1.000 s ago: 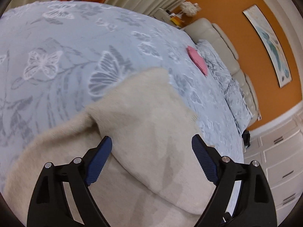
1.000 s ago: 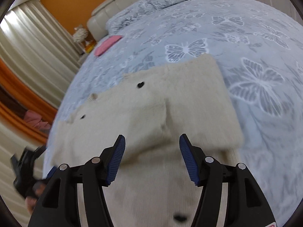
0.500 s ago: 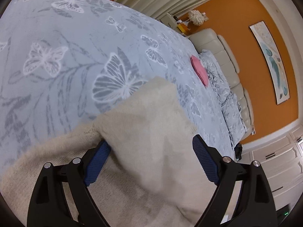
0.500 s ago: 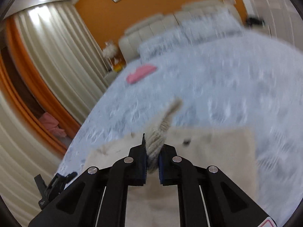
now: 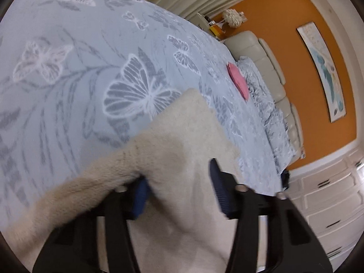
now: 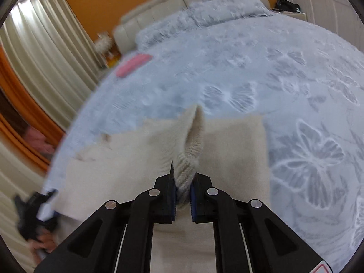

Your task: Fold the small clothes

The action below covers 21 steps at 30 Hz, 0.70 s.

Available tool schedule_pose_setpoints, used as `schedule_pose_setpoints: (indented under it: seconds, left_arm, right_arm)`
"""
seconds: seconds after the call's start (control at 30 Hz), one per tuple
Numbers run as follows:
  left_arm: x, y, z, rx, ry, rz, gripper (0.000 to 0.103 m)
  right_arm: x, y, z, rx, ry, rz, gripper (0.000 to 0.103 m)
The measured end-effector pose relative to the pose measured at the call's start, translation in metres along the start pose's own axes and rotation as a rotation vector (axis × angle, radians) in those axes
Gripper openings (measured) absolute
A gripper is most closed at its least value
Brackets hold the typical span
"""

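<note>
On the butterfly-print bed [image 5: 68, 104] lay a soft, floppy cream sweater [image 6: 234, 150]; right gripper [image 6: 182, 191] jaws pinched its ribbed edge, left gripper [image 5: 179, 188] jaws stood wide astride a fold.

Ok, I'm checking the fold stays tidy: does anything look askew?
Only the cream sweater: the right tongs pinch its ribbed edge into a raised ridge, as expected mid-fold. The left tongs are open over it. The pink item lies flat.

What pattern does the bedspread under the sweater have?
The bedspread is pale blue-grey with white and grey butterflies, clearest in the left wrist view.
</note>
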<state>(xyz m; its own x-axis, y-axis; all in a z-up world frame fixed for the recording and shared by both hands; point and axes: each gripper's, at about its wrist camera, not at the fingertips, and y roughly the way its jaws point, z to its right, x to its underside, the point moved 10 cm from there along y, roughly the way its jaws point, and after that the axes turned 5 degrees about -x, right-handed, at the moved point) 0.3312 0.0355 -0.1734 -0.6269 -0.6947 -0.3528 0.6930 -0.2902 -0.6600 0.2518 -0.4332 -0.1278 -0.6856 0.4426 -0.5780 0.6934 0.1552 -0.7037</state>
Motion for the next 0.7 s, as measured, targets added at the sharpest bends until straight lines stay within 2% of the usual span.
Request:
schedule_pose_setpoints:
  seconds: [0.07, 0.2, 0.27, 0.37, 0.57, 0.7]
  left_arm:
    - [0.004, 0.006, -0.005, -0.020, -0.002, -0.023, 0.027]
    - [0.009, 0.013, -0.015, -0.077, 0.007, -0.046, 0.023]
    - [0.011, 0.014, -0.014, -0.090, 0.030, -0.043, 0.023]
    - [0.012, 0.013, -0.012, -0.116, 0.068, -0.028, 0.022]
    - [0.002, 0.003, -0.019, -0.033, -0.063, -0.013, 0.023]
    - [-0.001, 0.003, -0.029, 0.026, -0.165, -0.037, 0.024]
  right_arm:
    - [0.014, 0.019, 0.022, 0.027, 0.065, -0.071, 0.008]
    - [0.007, 0.004, 0.016, -0.020, 0.058, -0.002, 0.008]
    - [0.019, 0.020, 0.030, 0.011, 0.069, -0.058, 0.008]
    - [0.018, 0.017, 0.029, 0.000, 0.059, -0.054, 0.009]
    - [0.018, 0.013, 0.014, -0.029, 0.058, -0.066, 0.013]
    - [0.020, 0.017, 0.009, -0.039, 0.074, -0.074, 0.017]
